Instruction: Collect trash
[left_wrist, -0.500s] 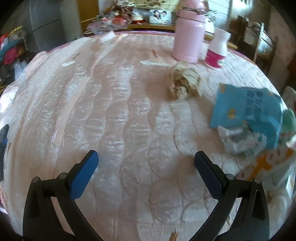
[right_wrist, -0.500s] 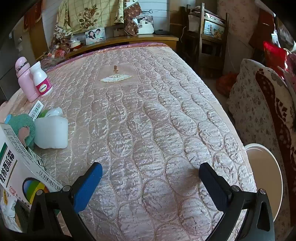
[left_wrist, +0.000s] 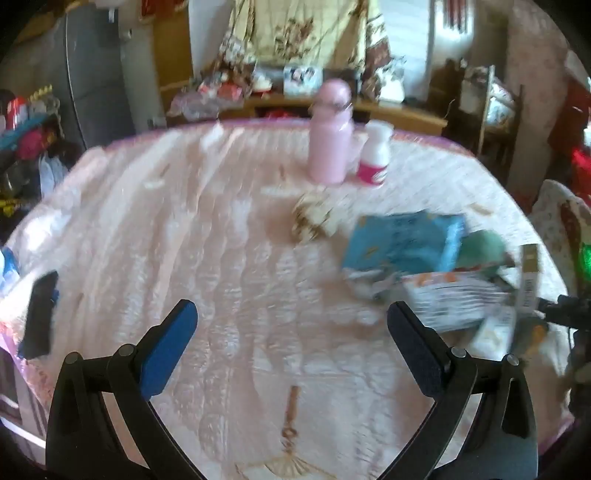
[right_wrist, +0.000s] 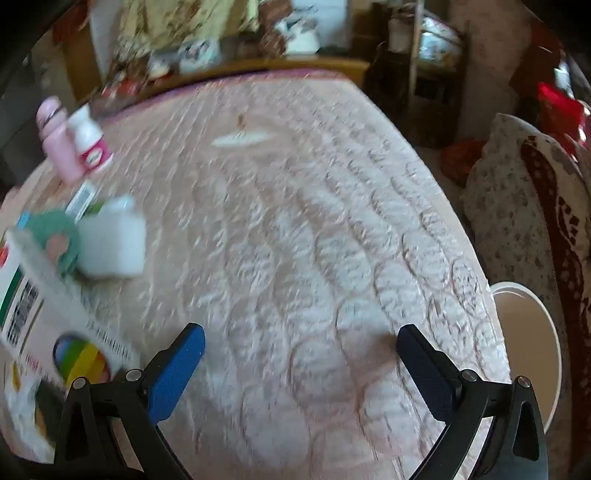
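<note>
While over quilted bed (left_wrist: 229, 258), left claw (left_wrist: 291, 325), right claw (right_wrist: 301, 347) gape wide, empty.

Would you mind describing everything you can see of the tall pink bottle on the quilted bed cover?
The pink bottle stands upright near the far edge of the quilted cover. It looks like smooth, matte pale pink plastic or coated metal: a straight cylindrical body, a narrower neck with a thin darker band, and a rounded pink cap. A smaller white bottle with a magenta label stands close beside it; whether they touch is unclear. Neither gripper is near it.
</note>
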